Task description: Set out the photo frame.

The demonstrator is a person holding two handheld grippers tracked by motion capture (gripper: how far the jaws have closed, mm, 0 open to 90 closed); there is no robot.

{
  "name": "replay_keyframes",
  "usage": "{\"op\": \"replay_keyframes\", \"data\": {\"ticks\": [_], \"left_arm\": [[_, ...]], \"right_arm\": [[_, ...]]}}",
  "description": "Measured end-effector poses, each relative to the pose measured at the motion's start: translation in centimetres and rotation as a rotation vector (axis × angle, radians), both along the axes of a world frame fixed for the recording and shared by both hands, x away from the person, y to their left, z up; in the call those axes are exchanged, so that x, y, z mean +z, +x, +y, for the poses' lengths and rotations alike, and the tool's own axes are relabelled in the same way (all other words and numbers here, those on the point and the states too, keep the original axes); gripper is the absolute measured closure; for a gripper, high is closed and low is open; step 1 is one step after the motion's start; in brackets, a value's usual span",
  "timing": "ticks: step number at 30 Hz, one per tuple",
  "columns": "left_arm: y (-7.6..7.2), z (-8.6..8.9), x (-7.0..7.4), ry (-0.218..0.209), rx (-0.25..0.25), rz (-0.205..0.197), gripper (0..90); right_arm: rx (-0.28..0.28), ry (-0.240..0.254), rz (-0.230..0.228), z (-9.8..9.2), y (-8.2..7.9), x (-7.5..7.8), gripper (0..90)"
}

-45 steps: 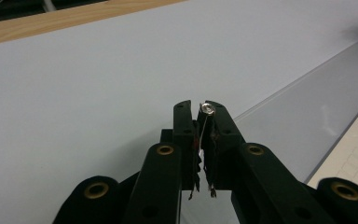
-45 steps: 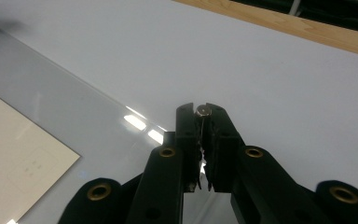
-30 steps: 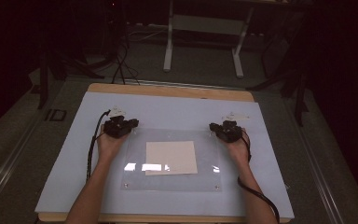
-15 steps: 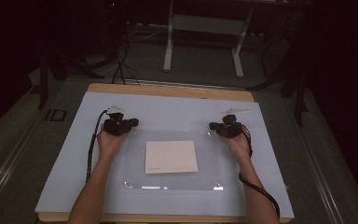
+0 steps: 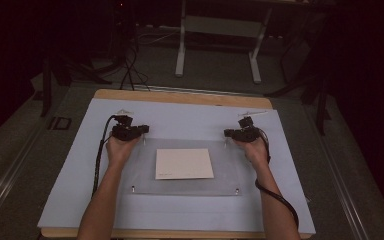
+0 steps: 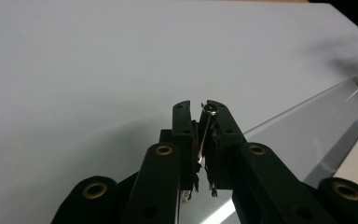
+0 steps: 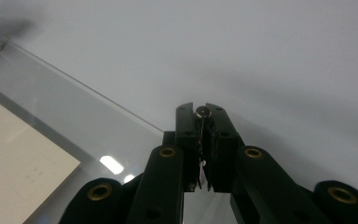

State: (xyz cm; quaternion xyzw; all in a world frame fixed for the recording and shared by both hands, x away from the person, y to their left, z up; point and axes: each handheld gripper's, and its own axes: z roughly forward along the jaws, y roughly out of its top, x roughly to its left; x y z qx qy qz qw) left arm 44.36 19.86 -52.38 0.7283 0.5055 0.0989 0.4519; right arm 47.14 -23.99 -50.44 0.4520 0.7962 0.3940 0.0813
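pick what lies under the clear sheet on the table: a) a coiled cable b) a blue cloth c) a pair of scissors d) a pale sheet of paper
d: in the high view a pale sheet of paper lies flat beneath the clear sheet, between the left gripper and the right gripper, each shut on a metal pin at a far corner.

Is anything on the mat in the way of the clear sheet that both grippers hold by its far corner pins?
Nothing visible. The left gripper and right gripper are each shut on a pin at a far corner of the clear sheet. The mat beyond is bare. A sheet of paper lies under the clear sheet.
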Motion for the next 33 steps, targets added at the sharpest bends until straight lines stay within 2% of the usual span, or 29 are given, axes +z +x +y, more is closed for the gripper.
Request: {"op": "replay_keyframes", "data": {"ticks": [2, 8, 11, 14, 16, 18, 20, 22, 28, 30, 33], "left_arm": [[0.3, 0.0, 0.1, -0.005, 0.007, 0.021, 83.6], [0.9, -0.4, 0.4, 0.021, 0.033, 0.060, 84.2], [1.1, -0.5, 0.5, 0.016, 0.053, 0.083, 84.2], [1.3, -0.8, 0.7, 0.030, 0.077, 0.103, 84.4], [1.4, -0.7, 0.6, 0.016, 0.083, 0.109, 84.3], [1.4, -0.8, 0.6, 0.019, 0.086, 0.111, 84.3], [1.4, -0.8, 0.6, 0.012, 0.092, 0.116, 84.2], [1.4, -0.8, 0.6, 0.013, 0.098, 0.114, 84.2], [1.5, -0.8, 0.6, 0.009, 0.099, 0.118, 84.1], [1.5, -0.8, 0.6, 0.002, 0.103, 0.119, 84.1], [1.6, -0.7, 0.5, -0.014, 0.106, 0.127, 83.9]], "right_arm": [[-0.006, 0.004, 0.011, 0.0, 0.2, 0.0, 85.3], [-0.030, 0.020, 0.031, 0.1, 0.7, 0.0, 85.3], [-0.033, 0.023, 0.027, 0.1, 0.7, 0.0, 85.2], [-0.038, 0.021, 0.027, 0.2, 0.8, 0.0, 84.8], [-0.044, 0.007, 0.024, 0.3, 0.7, 0.1, 84.1], [-0.044, -0.017, 0.007, 0.5, 0.6, 0.2, 80.4], [-0.033, -0.014, -0.009, 0.5, 0.3, 0.4, 76.0], [-0.024, -0.037, -0.017, 0.6, 0.0, 0.5, 74.1], [-0.022, -0.067, -0.046, 0.5, -1.1, 1.3, 67.8], [-0.029, -0.059, -0.058, 0.3, -1.5, 1.7, 66.9], [0.002, -0.022, -0.074, 0.2, -2.2, 2.6, 66.9]]}}
